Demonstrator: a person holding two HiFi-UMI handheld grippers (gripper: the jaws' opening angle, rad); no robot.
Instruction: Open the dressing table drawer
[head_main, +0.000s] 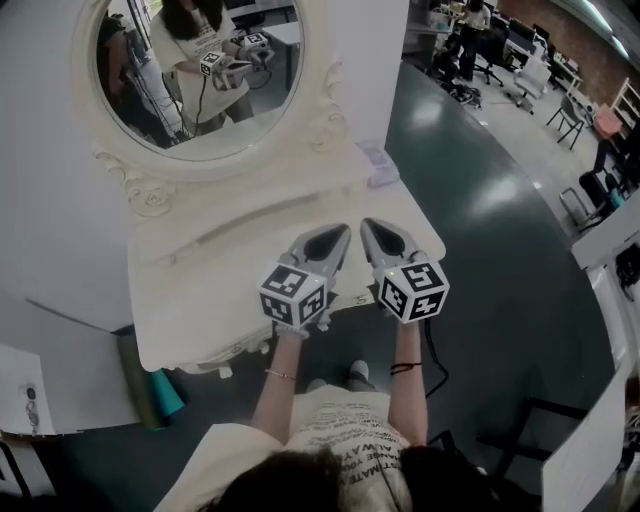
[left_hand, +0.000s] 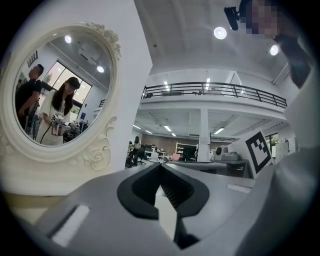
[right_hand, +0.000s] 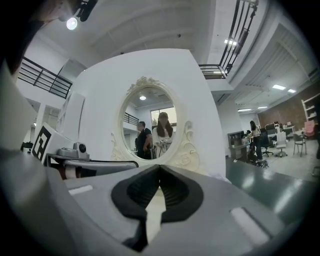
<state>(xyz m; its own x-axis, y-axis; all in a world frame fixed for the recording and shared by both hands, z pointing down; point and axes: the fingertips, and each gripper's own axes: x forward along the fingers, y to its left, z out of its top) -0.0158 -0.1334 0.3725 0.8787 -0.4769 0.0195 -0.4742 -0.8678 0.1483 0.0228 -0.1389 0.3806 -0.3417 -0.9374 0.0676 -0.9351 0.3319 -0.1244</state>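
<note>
The cream dressing table (head_main: 196, 292) stands against a white panel, with its oval mirror (head_main: 200, 75) above it. Only the carved front edge (head_main: 235, 350) shows from above; the drawer front is hidden under the top. Both grippers are held side by side, level, over the table's front right part. My left gripper (head_main: 342, 231) is shut with nothing between its jaws (left_hand: 161, 165). My right gripper (head_main: 367, 225) is shut and empty as well (right_hand: 160, 166). The mirror (left_hand: 55, 95) (right_hand: 152, 125) reflects the person holding them.
A small pale box (head_main: 378, 164) lies at the table's back right corner. A teal roll (head_main: 164, 392) leans on the floor by the table's left leg. Dark floor spreads to the right, with office chairs (head_main: 570, 115) and a black frame (head_main: 545, 415) further off.
</note>
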